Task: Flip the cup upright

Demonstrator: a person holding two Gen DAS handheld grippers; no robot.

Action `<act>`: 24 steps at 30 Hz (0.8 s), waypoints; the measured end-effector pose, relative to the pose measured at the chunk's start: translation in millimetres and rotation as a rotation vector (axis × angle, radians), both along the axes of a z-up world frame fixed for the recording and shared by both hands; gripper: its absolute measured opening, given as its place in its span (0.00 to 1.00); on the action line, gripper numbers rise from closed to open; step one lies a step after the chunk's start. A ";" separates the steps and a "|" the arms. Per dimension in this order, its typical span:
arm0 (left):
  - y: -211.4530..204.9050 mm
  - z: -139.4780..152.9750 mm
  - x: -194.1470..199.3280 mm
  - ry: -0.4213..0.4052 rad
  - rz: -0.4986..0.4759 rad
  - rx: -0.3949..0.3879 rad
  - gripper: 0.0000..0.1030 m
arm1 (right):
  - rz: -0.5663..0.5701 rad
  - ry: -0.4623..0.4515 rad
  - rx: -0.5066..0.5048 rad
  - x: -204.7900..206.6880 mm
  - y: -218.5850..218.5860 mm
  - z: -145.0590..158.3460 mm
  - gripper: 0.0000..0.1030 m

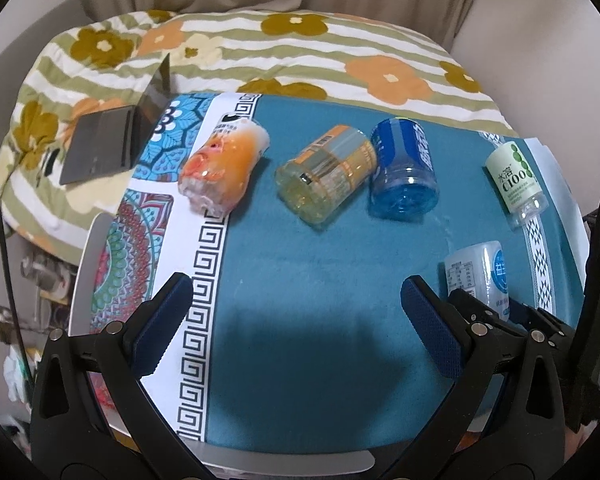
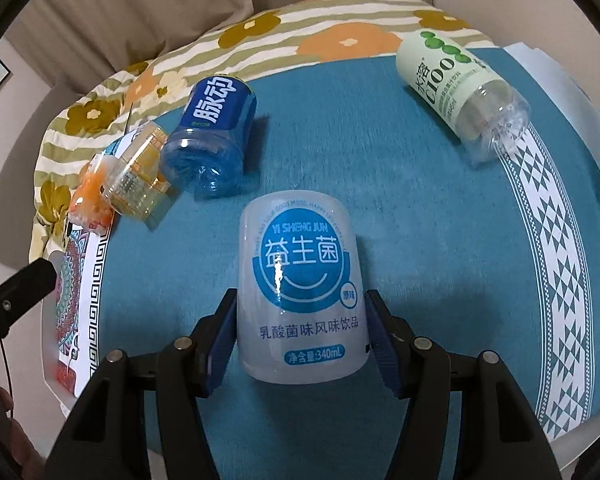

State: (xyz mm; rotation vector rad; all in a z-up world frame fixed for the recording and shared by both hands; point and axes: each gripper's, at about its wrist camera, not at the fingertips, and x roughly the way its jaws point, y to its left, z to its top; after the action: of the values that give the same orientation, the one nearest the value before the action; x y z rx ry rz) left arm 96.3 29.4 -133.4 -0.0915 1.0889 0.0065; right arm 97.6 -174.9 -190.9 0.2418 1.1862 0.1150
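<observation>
Right claw (image 2: 302,334) is closed on the white probiotic-drink cup (image 2: 302,280), lying between its pads. Light, thin, slippery plastic likely dents; squeeze mid-body gently. Left claw (image 1: 296,312) gapes empty.

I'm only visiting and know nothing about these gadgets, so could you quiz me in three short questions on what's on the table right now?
1. True or false: the left gripper is holding a cup.
2. Which cup sits between the right gripper's fingers? A the blue cup; B the white cup; C the green-labelled cup.
3. Fill in: besides the white one, ____ cups are spread over the teal cloth.

Key
1. False: its jaws are wide apart over bare cloth.
2. B: its fingers sit against both sides of it.
3. Four: the orange cup, the yellow cup, the blue and the green-labelled.
</observation>
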 end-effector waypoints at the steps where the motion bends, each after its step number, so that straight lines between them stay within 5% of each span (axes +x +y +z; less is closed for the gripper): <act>1: 0.3 -0.3 -0.6 -0.001 0.003 -0.002 1.00 | -0.001 -0.002 0.000 -0.5 0.6 -0.4 0.55; 9: -2.7 1.3 -2.6 -0.005 0.005 -0.004 1.00 | -0.003 0.001 0.028 -2.7 -1.5 -3.5 0.57; 14: -9.8 6.7 -5.8 -0.014 0.010 0.006 1.00 | 0.002 -0.014 0.053 -7.3 -6.9 -2.1 0.83; 24: -28.8 30.1 -16.2 -0.037 0.033 0.017 1.00 | 0.055 -0.072 0.089 -16.1 -21.5 18.7 0.83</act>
State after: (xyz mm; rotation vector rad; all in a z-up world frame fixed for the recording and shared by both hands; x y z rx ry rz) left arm 80.1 0.6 -103.3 -0.0941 1.0502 0.0441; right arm 81.5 -196.3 -172.2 0.2813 1.1178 0.2231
